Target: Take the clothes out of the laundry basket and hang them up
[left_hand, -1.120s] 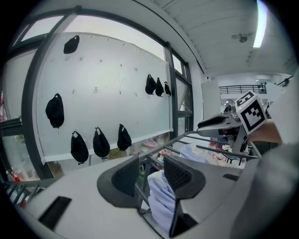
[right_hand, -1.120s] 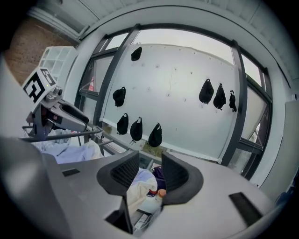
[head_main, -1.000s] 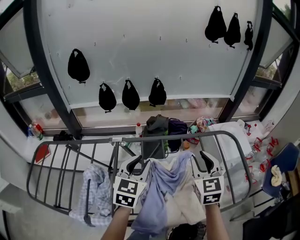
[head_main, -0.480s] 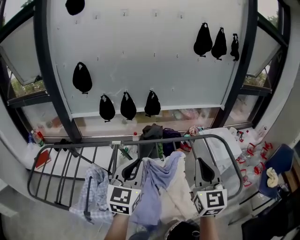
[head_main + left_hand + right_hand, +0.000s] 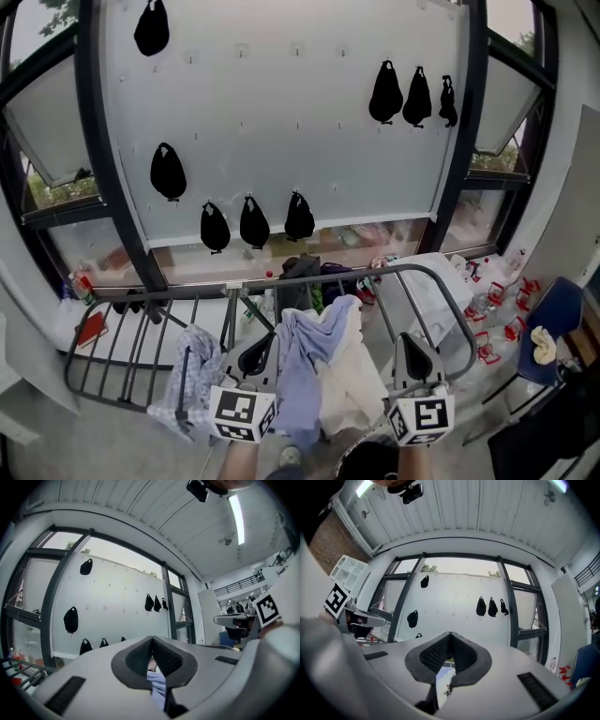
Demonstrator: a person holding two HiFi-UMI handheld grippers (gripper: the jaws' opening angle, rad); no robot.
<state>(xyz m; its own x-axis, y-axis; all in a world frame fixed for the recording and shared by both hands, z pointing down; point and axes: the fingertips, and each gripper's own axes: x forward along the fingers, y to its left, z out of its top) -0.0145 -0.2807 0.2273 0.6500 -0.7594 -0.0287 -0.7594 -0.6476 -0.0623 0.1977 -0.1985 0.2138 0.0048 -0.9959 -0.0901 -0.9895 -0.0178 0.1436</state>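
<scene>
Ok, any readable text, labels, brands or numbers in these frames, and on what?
No readable words or numbers anywhere in these views.
Left gripper and right gripper: their cubes carry only black-and-white square markers, no letters or digits.
Bottles on the floor: red labels, too small to read.

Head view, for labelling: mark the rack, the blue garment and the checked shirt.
rack (image 5: 187, 291), head view, its far rail, left stretch.
blue garment (image 5: 300, 375), head view, middle of the hanging cloth.
checked shirt (image 5: 194, 373), head view, middle of the cloth.
</scene>
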